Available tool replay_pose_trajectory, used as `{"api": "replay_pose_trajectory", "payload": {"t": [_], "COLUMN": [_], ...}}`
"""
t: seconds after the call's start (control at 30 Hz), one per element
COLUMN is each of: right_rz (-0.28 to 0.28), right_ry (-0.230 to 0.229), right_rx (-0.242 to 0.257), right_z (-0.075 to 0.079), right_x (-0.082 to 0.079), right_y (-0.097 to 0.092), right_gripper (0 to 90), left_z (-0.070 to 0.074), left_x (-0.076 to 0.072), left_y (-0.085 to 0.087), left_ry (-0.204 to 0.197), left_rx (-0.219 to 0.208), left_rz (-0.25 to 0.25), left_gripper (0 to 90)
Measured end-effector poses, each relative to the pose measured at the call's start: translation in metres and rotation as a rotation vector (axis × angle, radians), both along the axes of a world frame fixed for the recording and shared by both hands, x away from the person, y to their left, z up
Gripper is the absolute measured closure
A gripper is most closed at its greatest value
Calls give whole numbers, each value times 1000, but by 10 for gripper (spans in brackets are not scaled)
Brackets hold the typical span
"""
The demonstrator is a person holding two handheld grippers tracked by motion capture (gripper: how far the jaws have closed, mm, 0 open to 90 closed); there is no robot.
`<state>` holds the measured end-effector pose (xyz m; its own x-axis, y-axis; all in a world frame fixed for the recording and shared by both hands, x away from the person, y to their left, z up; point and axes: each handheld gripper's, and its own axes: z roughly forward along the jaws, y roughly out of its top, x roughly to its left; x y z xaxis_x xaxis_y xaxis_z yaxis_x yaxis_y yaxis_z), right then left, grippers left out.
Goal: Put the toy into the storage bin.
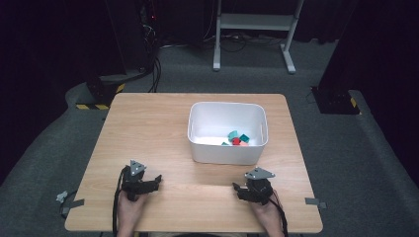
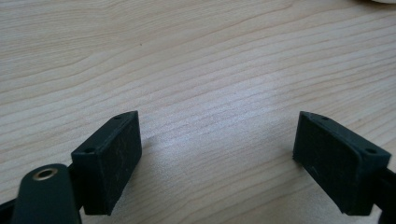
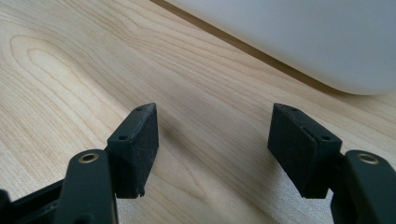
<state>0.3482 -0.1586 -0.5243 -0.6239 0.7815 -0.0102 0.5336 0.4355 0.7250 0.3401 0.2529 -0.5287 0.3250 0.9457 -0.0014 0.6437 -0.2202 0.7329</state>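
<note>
While both hands rest near the table's (image 1: 148, 128) front edge, the left gripper (image 1: 157, 179) and right gripper (image 1: 237, 188) hold their jaws wide apart, gripping nothing. Small coloured blocks (image 1: 237, 138) lie inside the white bin (image 1: 217, 153) beyond.

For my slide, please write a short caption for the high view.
Two open grippers, left gripper and right gripper, rest on a wooden table before a white bin holding small coloured blocks.
</note>
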Motion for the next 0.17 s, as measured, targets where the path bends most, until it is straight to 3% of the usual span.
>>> {"api": "replay_pose_trajectory", "payload": {"t": [0.17], "right_rz": [1], "right_ry": [0], "right_rx": [0], "right_z": [0], "right_x": [0], "right_y": [0], "right_gripper": [332], "left_z": [0], "left_x": [0], "left_y": [0], "left_ry": [0], "left_rx": [0], "left_rz": [0], "left_gripper": [155]}}
